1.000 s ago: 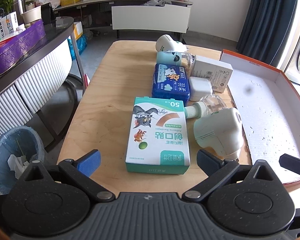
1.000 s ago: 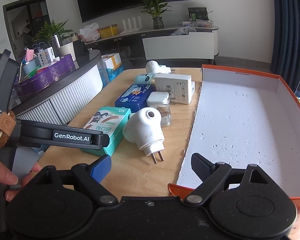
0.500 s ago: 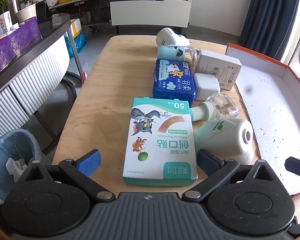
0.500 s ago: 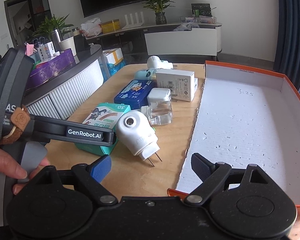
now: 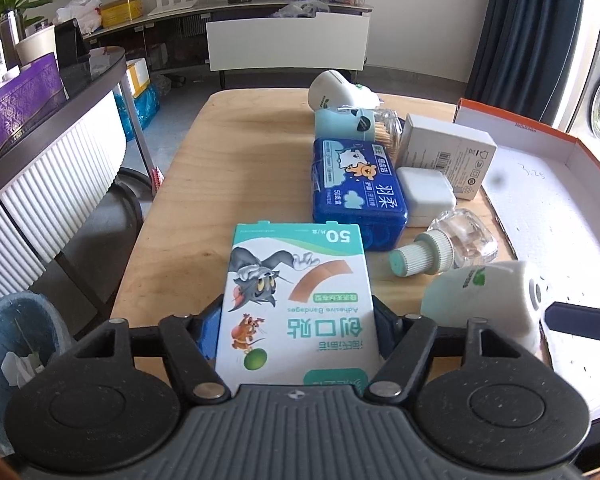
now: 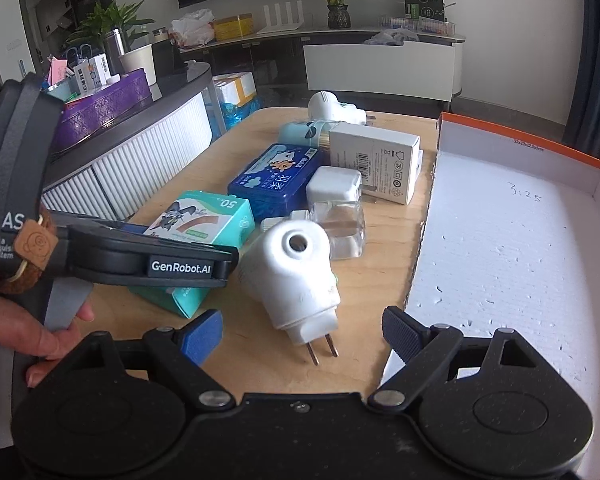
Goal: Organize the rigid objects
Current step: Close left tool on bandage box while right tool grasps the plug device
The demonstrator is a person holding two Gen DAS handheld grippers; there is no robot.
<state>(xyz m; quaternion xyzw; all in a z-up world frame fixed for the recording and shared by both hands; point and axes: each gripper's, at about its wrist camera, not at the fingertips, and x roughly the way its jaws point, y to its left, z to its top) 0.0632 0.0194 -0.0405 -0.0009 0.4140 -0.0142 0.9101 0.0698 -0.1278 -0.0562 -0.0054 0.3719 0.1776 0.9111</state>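
Observation:
A teal and white bandage box (image 5: 296, 300) lies on the wooden table (image 5: 236, 184). My left gripper (image 5: 296, 332) is closing on it, and its pads touch both long sides of the box. Right of it lies a white plug-in unit (image 6: 296, 276), prongs towards my right gripper (image 6: 302, 334). That gripper is open, and the prongs sit just between its fingertips without touching them. The left gripper (image 6: 152, 256) also shows in the right wrist view, over the bandage box (image 6: 204, 224), with a hand on its handle.
Further back lie a blue box (image 5: 356, 184), a white charger (image 5: 424, 192), a clear bottle (image 5: 456, 240), a white carton (image 5: 448, 156) and another white plug unit (image 5: 336, 90). An orange-edged tray (image 6: 520, 144) with a white floor fills the right. A bin (image 5: 16, 336) stands at the left.
The left jaws have come in from wide open onto the bandage box's sides. The right gripper has moved closer to the white plug-in unit, which has turned a little on the table.

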